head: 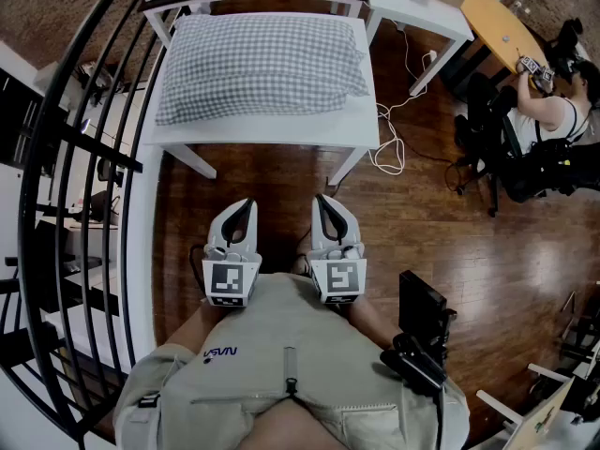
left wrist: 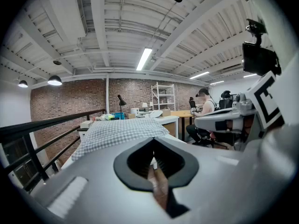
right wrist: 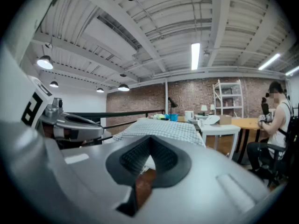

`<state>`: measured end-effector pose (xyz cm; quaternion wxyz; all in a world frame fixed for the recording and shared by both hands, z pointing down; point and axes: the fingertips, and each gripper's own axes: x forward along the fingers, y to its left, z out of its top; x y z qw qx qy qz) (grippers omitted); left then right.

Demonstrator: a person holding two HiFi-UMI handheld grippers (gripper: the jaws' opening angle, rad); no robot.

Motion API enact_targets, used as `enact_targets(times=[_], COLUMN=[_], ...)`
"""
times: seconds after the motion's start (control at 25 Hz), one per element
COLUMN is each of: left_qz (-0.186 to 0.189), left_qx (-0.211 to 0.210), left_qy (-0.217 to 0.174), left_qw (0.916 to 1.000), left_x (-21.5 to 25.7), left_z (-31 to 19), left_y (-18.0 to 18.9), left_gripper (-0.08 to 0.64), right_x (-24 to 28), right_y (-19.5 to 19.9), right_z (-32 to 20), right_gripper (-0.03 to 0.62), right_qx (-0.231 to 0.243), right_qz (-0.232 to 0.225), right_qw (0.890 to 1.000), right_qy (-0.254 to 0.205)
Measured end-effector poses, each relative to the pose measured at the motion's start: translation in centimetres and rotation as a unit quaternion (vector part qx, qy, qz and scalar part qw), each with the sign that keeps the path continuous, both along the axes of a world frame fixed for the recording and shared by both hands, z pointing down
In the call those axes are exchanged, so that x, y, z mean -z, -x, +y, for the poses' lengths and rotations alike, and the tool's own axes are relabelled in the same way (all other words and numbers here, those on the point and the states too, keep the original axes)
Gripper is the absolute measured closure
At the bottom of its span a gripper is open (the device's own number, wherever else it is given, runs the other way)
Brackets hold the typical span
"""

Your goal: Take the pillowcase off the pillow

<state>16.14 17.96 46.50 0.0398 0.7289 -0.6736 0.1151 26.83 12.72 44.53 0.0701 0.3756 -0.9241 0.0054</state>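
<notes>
Clenched and empty, side by side at frame centre: left hand-held gripper [head: 245,204], right hand-held gripper [head: 322,202]. Well apart, upper centre: checked pillowcase [head: 261,64] covering pillow [head: 281,50] on white worktop [head: 272,137].

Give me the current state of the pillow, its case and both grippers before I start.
Pillow: lying flat on the white table, inside its case.
Pillowcase: on the pillow, no part pulled off.
Left gripper: shut, empty, short of the table.
Right gripper: shut, empty, short of the table.
</notes>
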Motion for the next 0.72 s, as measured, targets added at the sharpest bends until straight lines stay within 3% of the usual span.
enact_targets(times=[0.16, 0.48, 0.72], left_qz=[0.008, 0.028, 0.031], left_qx=[-0.005, -0.022, -0.038], left_qy=[-0.006, -0.036, -0.027], left_qw=[0.9999, 0.9987, 0.9984], left_x=[-0.1, 1.5, 1.1], left_z=[-1.5, -6.3, -8.1], left_y=[3.7, 15.3, 21.6], left_gripper=[0.555, 0.555, 0.555], right_x=[-0.5, 1.7, 1.6], right_y=[3.3, 14.0, 20.4], right_z=[-1.4, -5.7, -7.0], right_gripper=[0.589, 0.589, 0.589], right_qx=[-0.010, -0.036, -0.042], right_qz=[0.014, 0.039, 0.057], right_qw=[1.000, 0.998, 0.997], right_qy=[0.001, -0.024, -0.017])
